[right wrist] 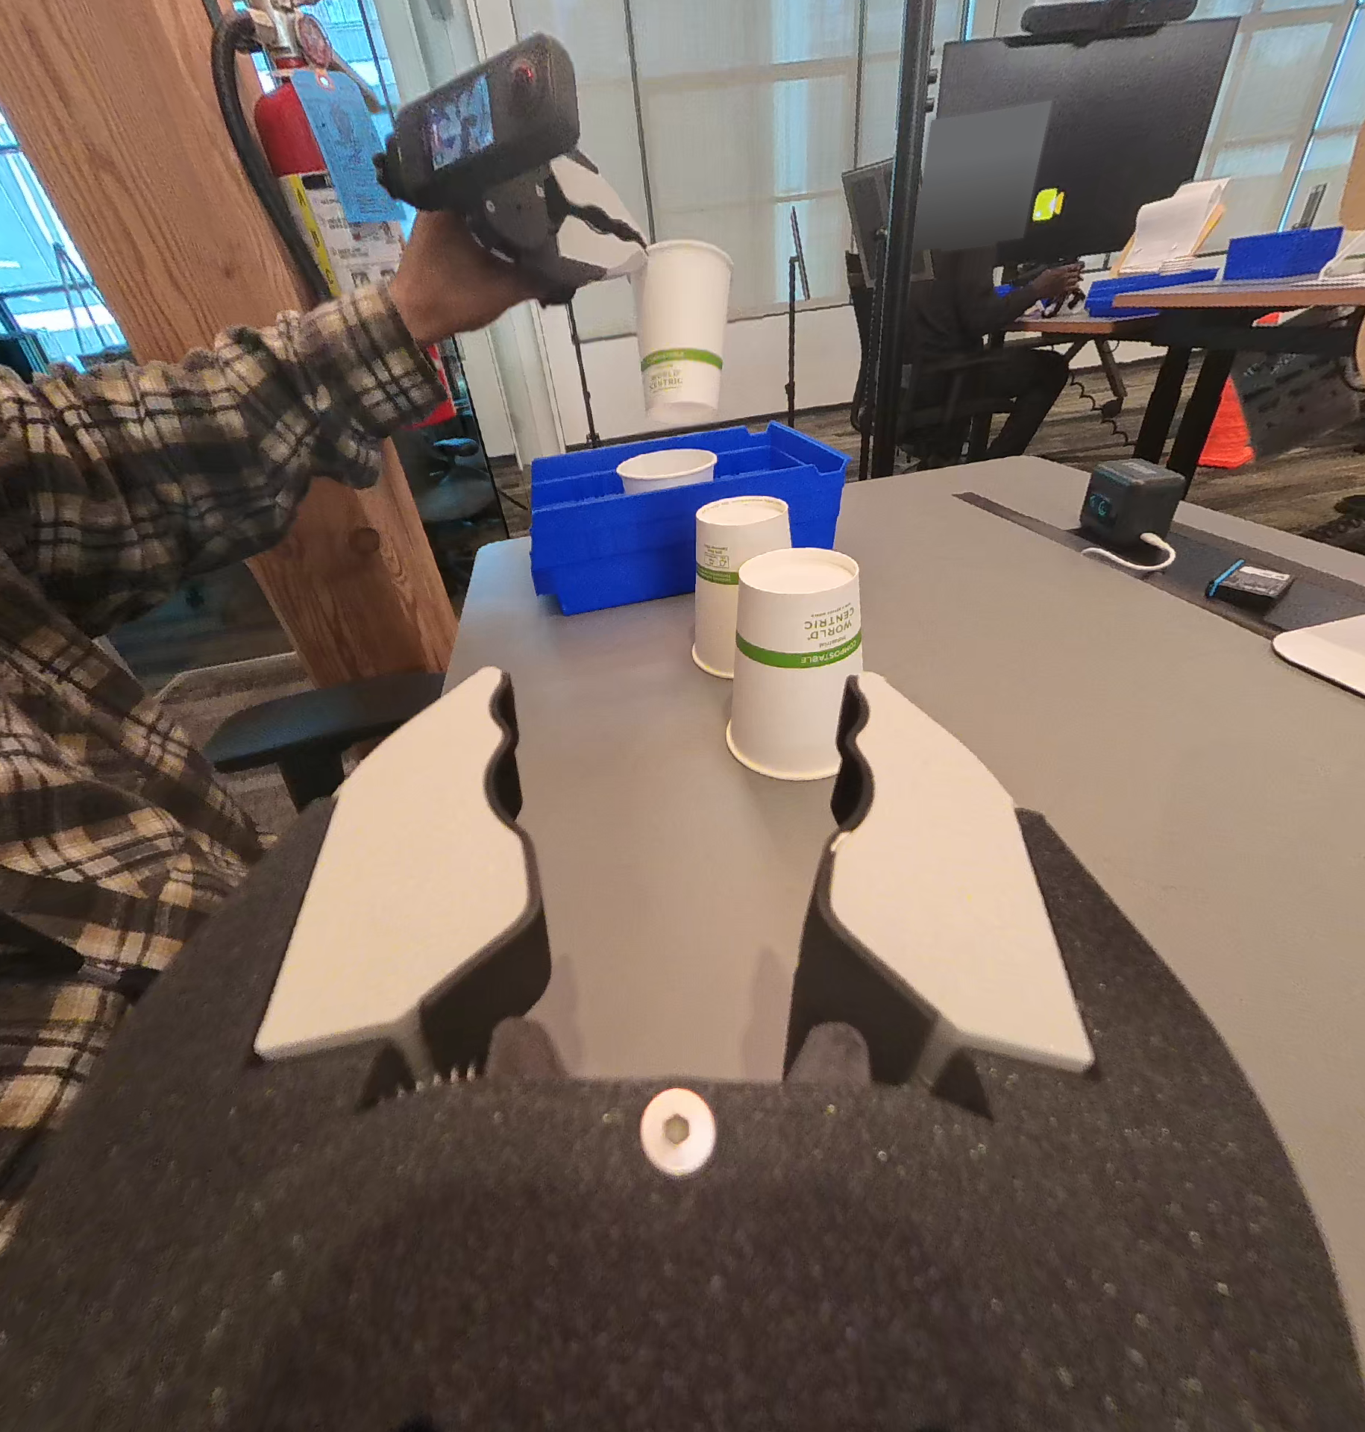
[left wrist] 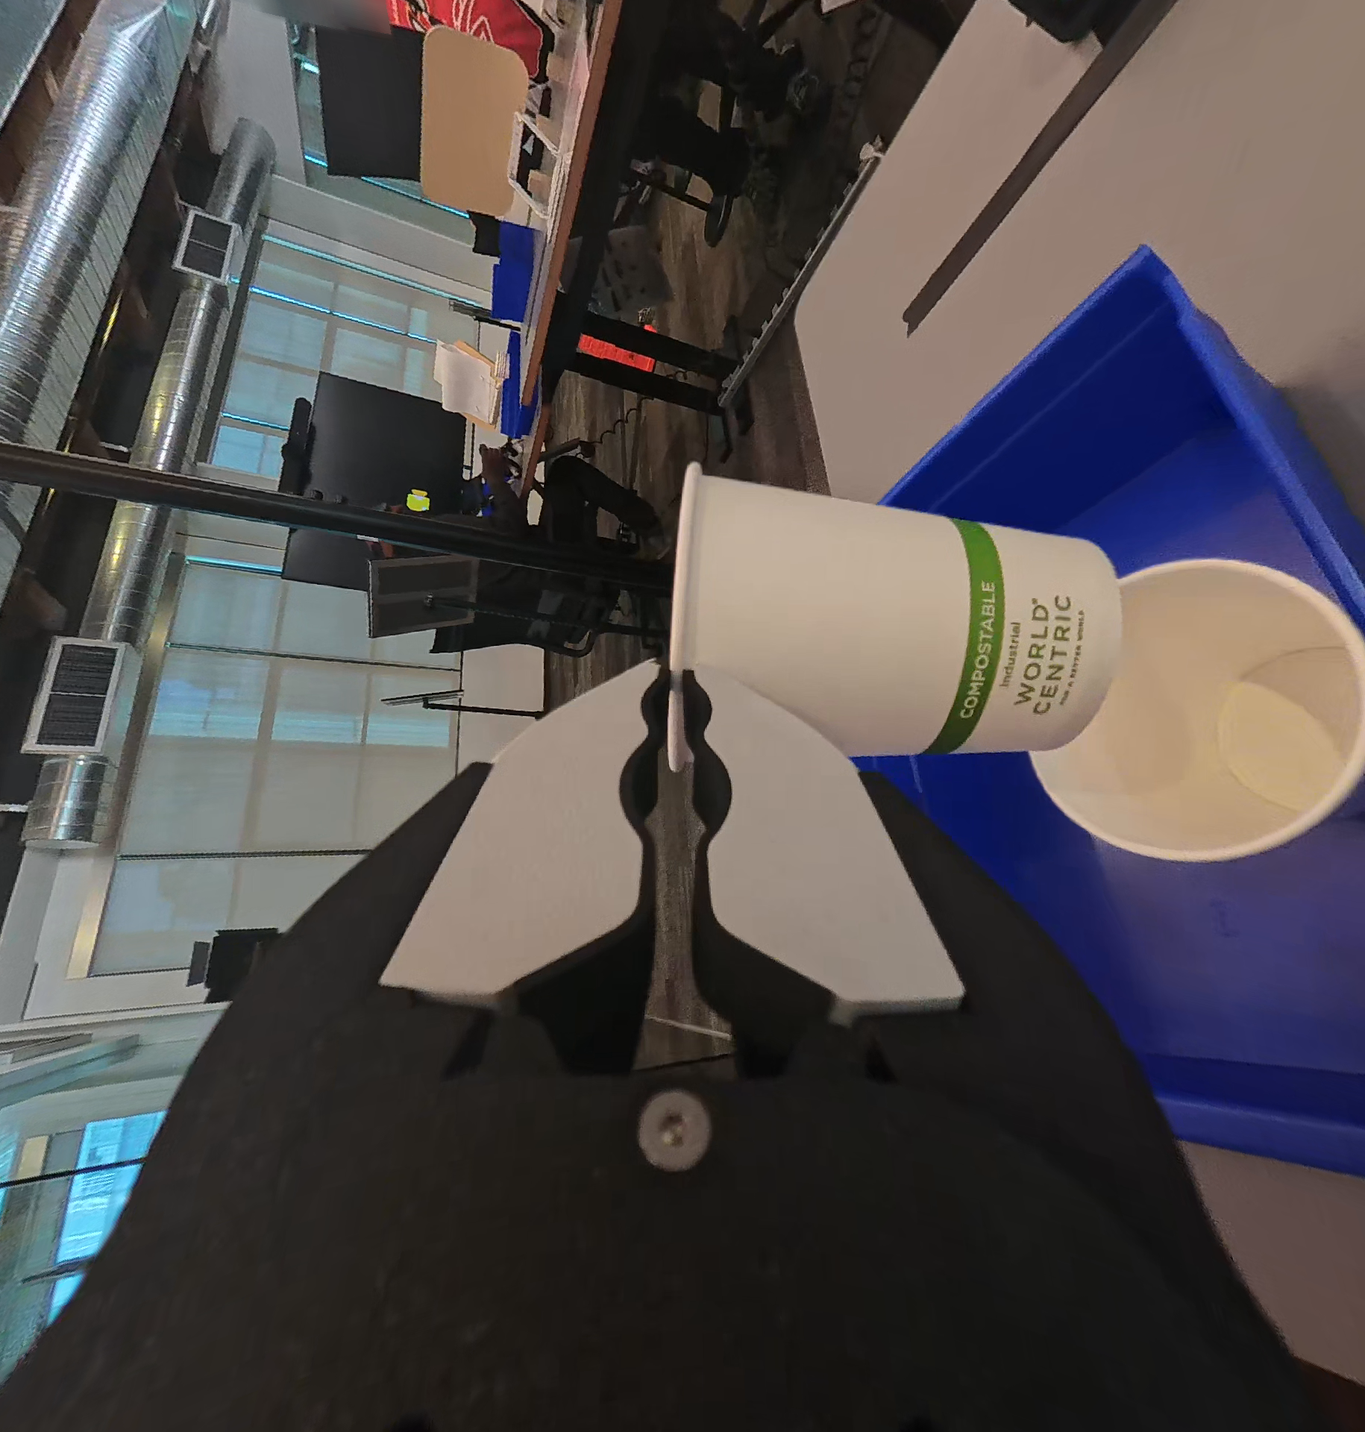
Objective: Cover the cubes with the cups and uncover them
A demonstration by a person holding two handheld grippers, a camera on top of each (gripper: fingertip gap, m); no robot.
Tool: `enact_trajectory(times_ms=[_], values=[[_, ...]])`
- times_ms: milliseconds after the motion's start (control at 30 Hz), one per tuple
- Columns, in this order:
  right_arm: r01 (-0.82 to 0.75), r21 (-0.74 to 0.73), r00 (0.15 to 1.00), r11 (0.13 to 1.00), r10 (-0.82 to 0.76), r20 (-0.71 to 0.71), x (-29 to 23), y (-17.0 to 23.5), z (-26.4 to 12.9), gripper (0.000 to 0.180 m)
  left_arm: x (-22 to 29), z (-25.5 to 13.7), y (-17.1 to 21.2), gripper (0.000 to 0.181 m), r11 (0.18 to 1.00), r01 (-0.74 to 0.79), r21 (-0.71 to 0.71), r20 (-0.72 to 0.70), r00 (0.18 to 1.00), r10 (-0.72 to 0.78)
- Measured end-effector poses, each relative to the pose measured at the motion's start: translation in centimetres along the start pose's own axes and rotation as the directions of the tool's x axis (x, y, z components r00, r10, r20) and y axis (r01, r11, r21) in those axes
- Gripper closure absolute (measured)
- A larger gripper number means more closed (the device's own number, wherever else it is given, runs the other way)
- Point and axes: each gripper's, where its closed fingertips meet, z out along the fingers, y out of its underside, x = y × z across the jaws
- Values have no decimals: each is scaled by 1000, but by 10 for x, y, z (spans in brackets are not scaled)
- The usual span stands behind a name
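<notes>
Cups: 4 white paper cups with green bands.
Held cup: upper middle of the right wrist view, hanging above the blue bin, rim pinched by the left tongs.
Bin cup: upright inside the bin.
Inverted cups: 2 on the grey desk, near cup just before far cup.
Right tongs: spread apart, grasping nothing, low over the desk.
Cubes: none visible.
</notes>
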Motion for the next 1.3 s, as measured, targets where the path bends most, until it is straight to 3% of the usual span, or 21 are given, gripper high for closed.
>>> enact_trajectory(times_ms=[400, 600, 1000, 1300], values=[[-4, 19, 1000, 1000, 4, -26, -2, -1, 14, 95, -18, -17, -28, 179, 979, 178, 102, -118, 979, -166], [18, 67, 995, 998, -12, -96, -8, -11, 42, 85, -11, -34, -55, 179, 954, 247, 168, -202, 956, -212], [-37, 295, 961, 955, 115, -251, -3, -35, 98, 53, 27, -92, -150, 178, 903, 264, 340, -339, 930, -144], [1, 404, 920, 915, 158, -360, 14, -36, 70, 48, 89, -155, -237, 179, 801, 370, 470, -520, 850, -88]])
